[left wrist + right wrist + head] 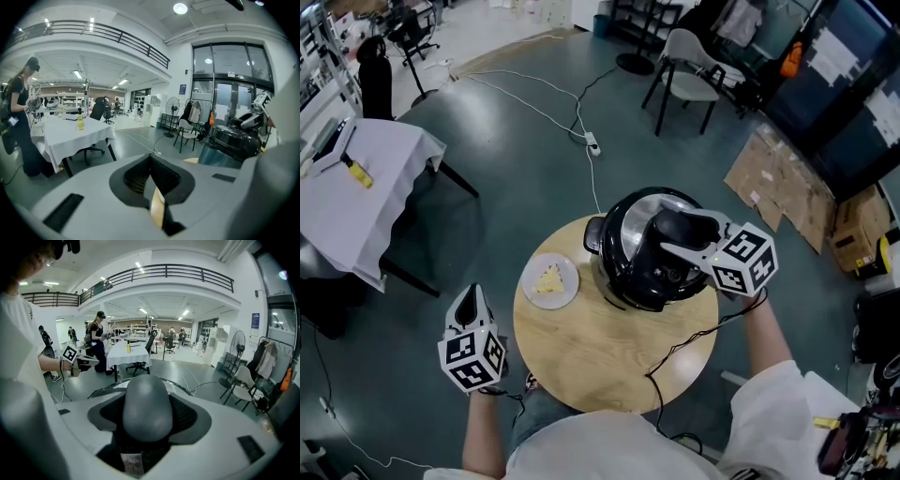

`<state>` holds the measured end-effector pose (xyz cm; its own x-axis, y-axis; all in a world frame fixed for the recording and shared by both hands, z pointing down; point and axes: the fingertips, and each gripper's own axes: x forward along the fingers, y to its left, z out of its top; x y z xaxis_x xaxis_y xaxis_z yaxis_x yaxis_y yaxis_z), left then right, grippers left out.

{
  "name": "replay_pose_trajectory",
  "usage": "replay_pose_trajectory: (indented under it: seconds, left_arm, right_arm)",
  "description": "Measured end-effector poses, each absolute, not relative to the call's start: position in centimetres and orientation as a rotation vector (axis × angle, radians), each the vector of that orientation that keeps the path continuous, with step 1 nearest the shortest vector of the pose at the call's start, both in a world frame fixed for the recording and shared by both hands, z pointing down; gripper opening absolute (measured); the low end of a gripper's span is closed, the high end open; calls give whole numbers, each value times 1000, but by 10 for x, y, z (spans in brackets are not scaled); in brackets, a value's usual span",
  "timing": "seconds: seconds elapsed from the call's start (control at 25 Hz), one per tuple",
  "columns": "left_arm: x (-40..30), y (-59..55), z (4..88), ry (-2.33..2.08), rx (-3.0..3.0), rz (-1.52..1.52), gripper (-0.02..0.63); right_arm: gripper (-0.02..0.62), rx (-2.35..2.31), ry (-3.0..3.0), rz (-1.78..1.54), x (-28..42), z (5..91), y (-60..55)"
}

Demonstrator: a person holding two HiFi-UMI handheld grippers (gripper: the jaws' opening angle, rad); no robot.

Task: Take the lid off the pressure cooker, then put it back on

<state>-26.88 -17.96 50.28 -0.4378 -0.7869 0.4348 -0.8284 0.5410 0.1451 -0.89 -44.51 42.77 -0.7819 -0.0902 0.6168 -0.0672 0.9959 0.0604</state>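
A black pressure cooker stands at the far right of a round wooden table, its shiny lid sitting on it. My right gripper reaches in from the right and is shut on the lid's dark handle. In the right gripper view the rounded grey handle fills the space between the jaws. My left gripper hangs off the table's left edge, away from the cooker, shut with nothing in it. From the left gripper view the cooker shows at the right.
A white plate with a yellow piece of food lies left of the cooker. A black cable trails over the table's front right. A cloth-covered table stands far left, a chair and flat cardboard lie beyond.
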Motion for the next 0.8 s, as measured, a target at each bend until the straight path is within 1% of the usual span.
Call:
replay_pose_trajectory:
  seconds: [0.8]
  left_arm:
    - [-282,-180,494,-2300,1363,113,-5]
  right_arm:
    - [285,219,-2498,-9,-4,407,-438]
